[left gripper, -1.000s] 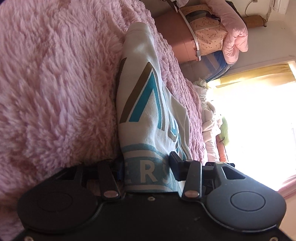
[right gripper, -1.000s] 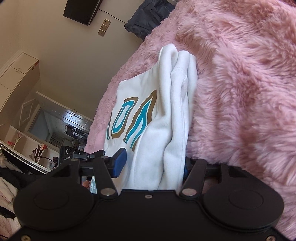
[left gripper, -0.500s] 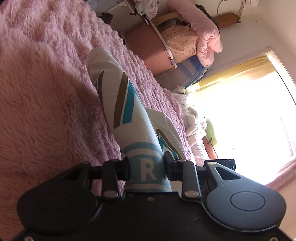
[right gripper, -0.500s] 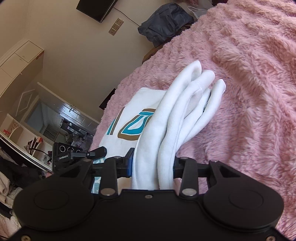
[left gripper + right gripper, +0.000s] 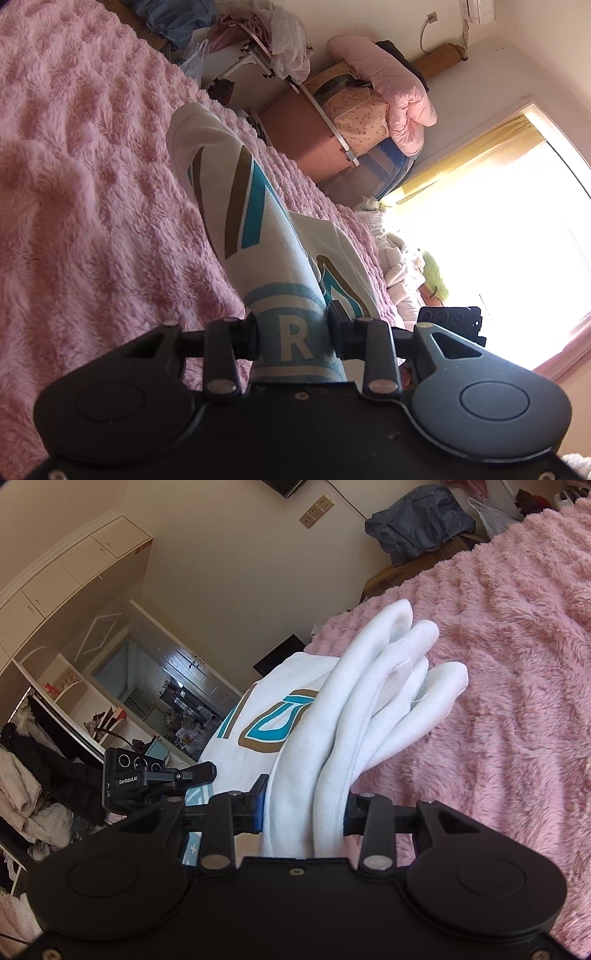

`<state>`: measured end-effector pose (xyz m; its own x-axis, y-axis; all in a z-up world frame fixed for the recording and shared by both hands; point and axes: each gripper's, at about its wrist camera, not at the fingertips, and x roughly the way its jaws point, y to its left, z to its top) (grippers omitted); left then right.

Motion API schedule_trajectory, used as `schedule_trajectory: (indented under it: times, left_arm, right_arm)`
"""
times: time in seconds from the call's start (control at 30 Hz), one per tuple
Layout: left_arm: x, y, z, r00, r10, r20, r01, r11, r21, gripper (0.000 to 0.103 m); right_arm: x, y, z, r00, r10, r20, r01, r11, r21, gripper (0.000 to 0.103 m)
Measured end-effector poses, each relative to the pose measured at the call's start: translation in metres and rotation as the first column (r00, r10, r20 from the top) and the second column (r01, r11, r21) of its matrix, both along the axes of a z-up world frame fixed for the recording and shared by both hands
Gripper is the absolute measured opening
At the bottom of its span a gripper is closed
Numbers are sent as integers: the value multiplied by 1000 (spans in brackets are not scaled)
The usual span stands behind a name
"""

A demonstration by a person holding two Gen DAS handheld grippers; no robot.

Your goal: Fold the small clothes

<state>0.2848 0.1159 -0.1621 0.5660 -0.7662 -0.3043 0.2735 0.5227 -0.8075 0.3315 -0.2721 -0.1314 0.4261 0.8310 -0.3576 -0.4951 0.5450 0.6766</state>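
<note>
Left gripper (image 5: 292, 332) fingertips buried in printed shirt (image 5: 258, 229) fabric; lettering beyond "R" hidden in folds. Right gripper (image 5: 304, 808) pads covered by bunched white layers. Window (image 5: 517, 240) overexposed, nothing readable outside.

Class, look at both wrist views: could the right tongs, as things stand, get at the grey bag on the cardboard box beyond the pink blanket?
Probably not: the right tongs are shut on the folded white printed sweatshirt, so they are occupied, and the grey bag sits well beyond the fluffy pink blanket.

shirt (image 5: 258, 236) over blanket (image 5: 92, 221), between both claws
</note>
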Motion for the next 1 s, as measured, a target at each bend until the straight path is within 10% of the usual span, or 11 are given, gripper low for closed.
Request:
schedule_trajectory:
  times: [0.5,1.0]
  left_arm:
    - [-29,29,-153,975,39,-220,-47,998,-32,37]
    - [-31,37,-143,976,71,-206,-63,997,47,45]
  right_arm:
    - [-13,26,-105,981,-37,-191,6,987,-159,34]
    - [-18,-1,-138,948,-52,-315,53,999,-7,45]
